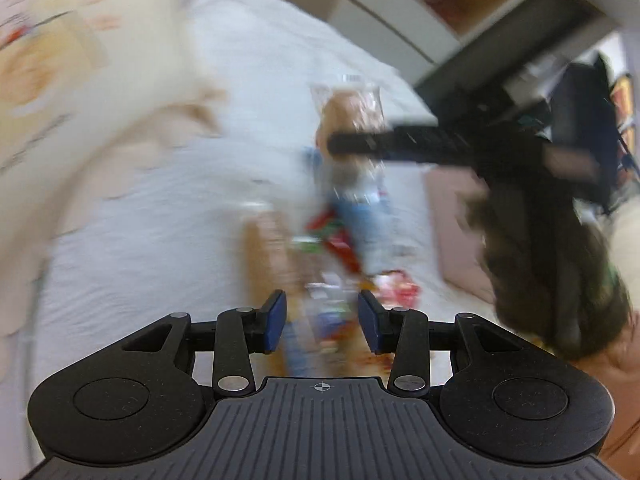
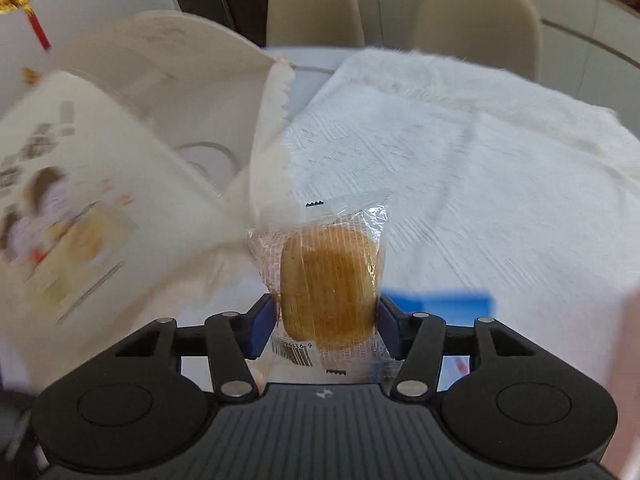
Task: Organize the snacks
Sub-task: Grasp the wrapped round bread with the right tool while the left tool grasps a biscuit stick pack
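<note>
My right gripper [image 2: 326, 316] is shut on a round golden cake in a clear wrapper [image 2: 328, 284], pads pressed against its two sides. A white paper bag with a printed picture [image 2: 120, 184] stands open just left of it. In the left wrist view the same cake [image 1: 348, 108] hangs in the dark fingers [image 1: 360, 144] of that gripper, above a blurred pile of snack packets [image 1: 344, 240] on the white cloth. My left gripper [image 1: 322, 322] is open over the near end of that pile, its pads clear of the packets. The bag [image 1: 72, 80] fills this view's left side.
A white textured cloth [image 2: 480, 180] covers the table. Two beige chairs [image 2: 316, 8] [image 2: 476, 16] stand at the far edge. A blue box [image 2: 452, 300] lies by my right finger. A pink pad [image 1: 452, 232] and a shelf unit [image 1: 520, 40] are to the right.
</note>
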A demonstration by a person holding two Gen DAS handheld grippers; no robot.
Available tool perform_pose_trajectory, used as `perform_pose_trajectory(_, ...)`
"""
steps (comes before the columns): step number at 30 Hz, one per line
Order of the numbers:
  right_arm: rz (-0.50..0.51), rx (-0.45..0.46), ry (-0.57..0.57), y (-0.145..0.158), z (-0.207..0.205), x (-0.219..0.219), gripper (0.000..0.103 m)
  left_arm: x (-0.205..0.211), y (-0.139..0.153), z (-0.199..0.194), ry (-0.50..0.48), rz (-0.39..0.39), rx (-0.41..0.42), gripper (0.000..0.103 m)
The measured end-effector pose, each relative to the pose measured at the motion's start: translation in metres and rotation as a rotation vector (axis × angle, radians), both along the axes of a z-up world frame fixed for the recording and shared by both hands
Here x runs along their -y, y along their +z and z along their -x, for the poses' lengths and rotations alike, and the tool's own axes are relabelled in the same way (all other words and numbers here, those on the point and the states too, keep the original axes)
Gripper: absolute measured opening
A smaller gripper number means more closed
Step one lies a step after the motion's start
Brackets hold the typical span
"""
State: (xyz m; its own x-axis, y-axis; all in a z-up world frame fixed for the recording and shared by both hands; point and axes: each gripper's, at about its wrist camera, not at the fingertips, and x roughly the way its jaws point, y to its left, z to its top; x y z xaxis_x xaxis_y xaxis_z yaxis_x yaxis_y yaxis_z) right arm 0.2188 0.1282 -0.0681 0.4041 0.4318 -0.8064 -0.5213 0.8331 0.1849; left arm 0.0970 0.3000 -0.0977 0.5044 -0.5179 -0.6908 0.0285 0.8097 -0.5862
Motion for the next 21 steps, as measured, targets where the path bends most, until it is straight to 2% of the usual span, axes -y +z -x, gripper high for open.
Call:
perform_pose_trajectory(2, -0.027, -0.007, -0.041, 0.014, 0.027, 0.038, 0.054, 0.018, 0.003, -0.004, -0.041, -0.001, 0.020, 0.044)
perform_pose_trajectory(4, -0.029, -0.025, -0.116, 0.018, 0.052, 0.079, 0.054, 0.035, -0.001, -0.012, -0.038, -0.024, 0.006, 0.044)
perform_pose_trajectory(8, 0.041, -0.051, -0.249, 0.004, 0.089, 0.142, 0.052, 0.066, -0.016, -0.024, -0.015, -0.115, -0.046, 0.043)
perform_pose_trajectory(10, 0.061, -0.072, -0.302, -0.007, 0.106, 0.171, 0.046, 0.079, -0.024, -0.023, -0.026, -0.107, -0.071, 0.043)
perform_pose_trajectory(12, 0.088, -0.077, -0.349, -0.019, 0.122, 0.196, 0.045, 0.093, -0.027, -0.013, -0.025, -0.105, -0.091, 0.044)
perform_pose_trajectory(16, 0.060, -0.079, -0.364, -0.033, 0.142, 0.233, 0.045, 0.119, -0.026, 0.011, 0.004, -0.192, -0.084, 0.045)
perform_pose_trajectory(18, 0.057, -0.082, -0.345, -0.041, 0.147, 0.239, 0.051, 0.126, -0.023, 0.023, 0.020, -0.169, -0.100, 0.042)
perform_pose_trajectory(19, 0.044, -0.086, -0.337, -0.045, 0.148, 0.242, 0.058, 0.126, -0.020, 0.030, 0.043, -0.162, -0.090, 0.042)
perform_pose_trajectory(20, 0.029, -0.083, -0.331, -0.046, 0.151, 0.246, 0.065, 0.127, -0.016, 0.038, 0.077, -0.175, -0.076, 0.042)
perform_pose_trajectory(21, 0.020, -0.083, -0.323, -0.048, 0.151, 0.247, 0.067, 0.125, -0.012, 0.046, 0.121, -0.198, -0.071, 0.042)
